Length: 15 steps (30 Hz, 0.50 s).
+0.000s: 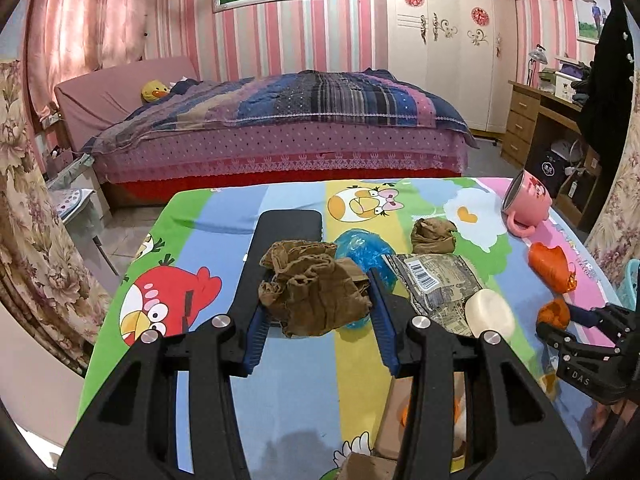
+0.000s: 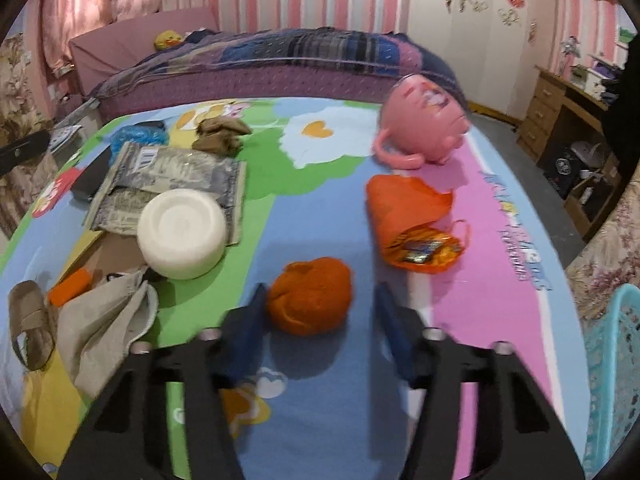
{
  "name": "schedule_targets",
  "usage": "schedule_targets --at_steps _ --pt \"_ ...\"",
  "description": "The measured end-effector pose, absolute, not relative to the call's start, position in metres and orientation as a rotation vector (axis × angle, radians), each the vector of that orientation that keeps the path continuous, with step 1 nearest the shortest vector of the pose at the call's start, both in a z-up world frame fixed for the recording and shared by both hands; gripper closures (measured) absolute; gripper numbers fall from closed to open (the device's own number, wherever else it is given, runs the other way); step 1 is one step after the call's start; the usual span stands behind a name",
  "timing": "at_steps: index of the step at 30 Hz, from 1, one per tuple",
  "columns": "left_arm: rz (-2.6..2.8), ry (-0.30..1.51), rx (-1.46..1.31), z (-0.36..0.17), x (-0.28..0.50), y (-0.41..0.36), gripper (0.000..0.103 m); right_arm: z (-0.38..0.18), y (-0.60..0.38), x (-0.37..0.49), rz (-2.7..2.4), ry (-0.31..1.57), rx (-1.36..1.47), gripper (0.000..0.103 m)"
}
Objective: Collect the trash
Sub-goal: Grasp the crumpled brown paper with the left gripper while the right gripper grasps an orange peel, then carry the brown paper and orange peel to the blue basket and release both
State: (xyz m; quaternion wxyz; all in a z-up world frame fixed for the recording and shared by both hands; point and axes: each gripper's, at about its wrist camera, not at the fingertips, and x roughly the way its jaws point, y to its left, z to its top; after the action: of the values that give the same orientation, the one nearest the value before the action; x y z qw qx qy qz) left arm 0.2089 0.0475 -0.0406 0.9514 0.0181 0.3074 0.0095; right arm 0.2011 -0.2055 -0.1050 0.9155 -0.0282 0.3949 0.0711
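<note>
Jaws of both the left gripper [image 1: 316,280] and right gripper [image 2: 320,312] wide, straddling a soft brown stocking [image 1: 314,290] and orange peel [image 2: 310,296]; both look light, best pinched mid-bulk.

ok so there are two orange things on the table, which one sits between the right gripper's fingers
The round orange wad, nearest the camera, sits between the open right gripper. The other, the orange plastic bag with wrappers spilling out, lies farther off near the pink mug.

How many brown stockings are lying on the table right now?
2 clearly: one crumpled stocking between the open fingers of the left gripper, one balled stocking farther back beside the blue bag. Another brownish piece at the near edge may be a third.
</note>
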Motion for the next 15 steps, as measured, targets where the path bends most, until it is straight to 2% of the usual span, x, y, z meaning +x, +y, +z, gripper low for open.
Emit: schedule_targets --at_steps 2,4,15 --pt "0.020 0.624 0.035 -0.040 0.209 0.047 0.059 -0.102 -0.205 0.197 0.147 0.789 -0.057 0.072" --pt "0.021 0.621 0.035 -0.040 0.209 0.047 0.059 -0.099 -0.206 0.195 0.147 0.769 -0.049 0.075" --pt "-0.026 0.552 0.064 -0.016 0.181 0.010 0.059 -0.030 -0.252 0.145 0.089 0.578 -0.017 0.076"
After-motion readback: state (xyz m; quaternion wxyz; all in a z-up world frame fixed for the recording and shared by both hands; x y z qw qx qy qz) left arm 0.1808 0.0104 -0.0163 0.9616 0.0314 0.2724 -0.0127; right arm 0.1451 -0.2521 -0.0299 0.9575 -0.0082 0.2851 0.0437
